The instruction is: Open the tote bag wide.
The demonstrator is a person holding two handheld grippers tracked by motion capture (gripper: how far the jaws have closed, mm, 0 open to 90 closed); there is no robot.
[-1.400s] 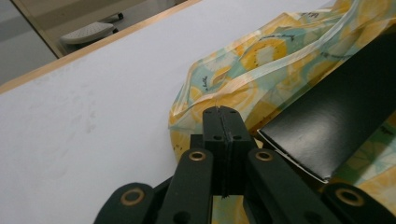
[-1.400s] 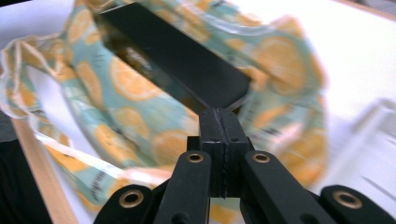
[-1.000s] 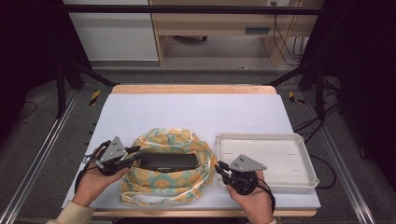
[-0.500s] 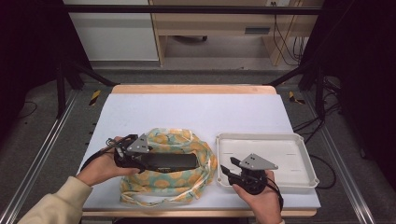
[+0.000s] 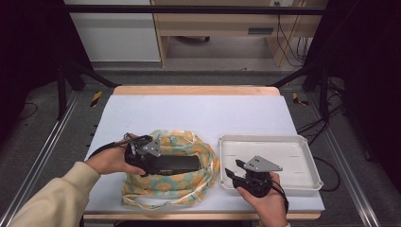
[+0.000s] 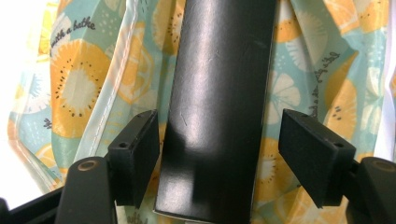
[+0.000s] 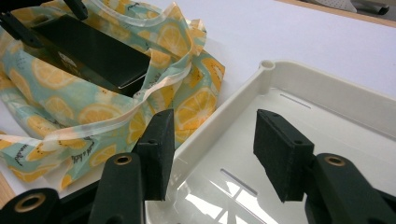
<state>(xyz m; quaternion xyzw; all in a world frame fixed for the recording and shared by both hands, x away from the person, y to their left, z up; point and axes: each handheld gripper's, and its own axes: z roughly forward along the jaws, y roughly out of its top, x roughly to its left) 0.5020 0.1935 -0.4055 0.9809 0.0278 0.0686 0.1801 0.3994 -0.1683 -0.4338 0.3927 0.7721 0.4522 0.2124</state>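
The black box (image 5: pixel 172 164) lay on the citrus-print bag (image 5: pixel 189 182) beside the white tray (image 5: pixel 302 161) on the white-covered desk (image 5: pixel 198 113). The left gripper (image 6: pixel 219 154) had just opened, straddling the box without pad contact. The right gripper (image 7: pixel 212 149) had just opened, empty, over the tray's rim. Grey floor surrounded the desk.

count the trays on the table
1: a white tray at the table's right side, beside the citrus-print bag, with the right tool at its near left corner. Nothing seems to hide another.
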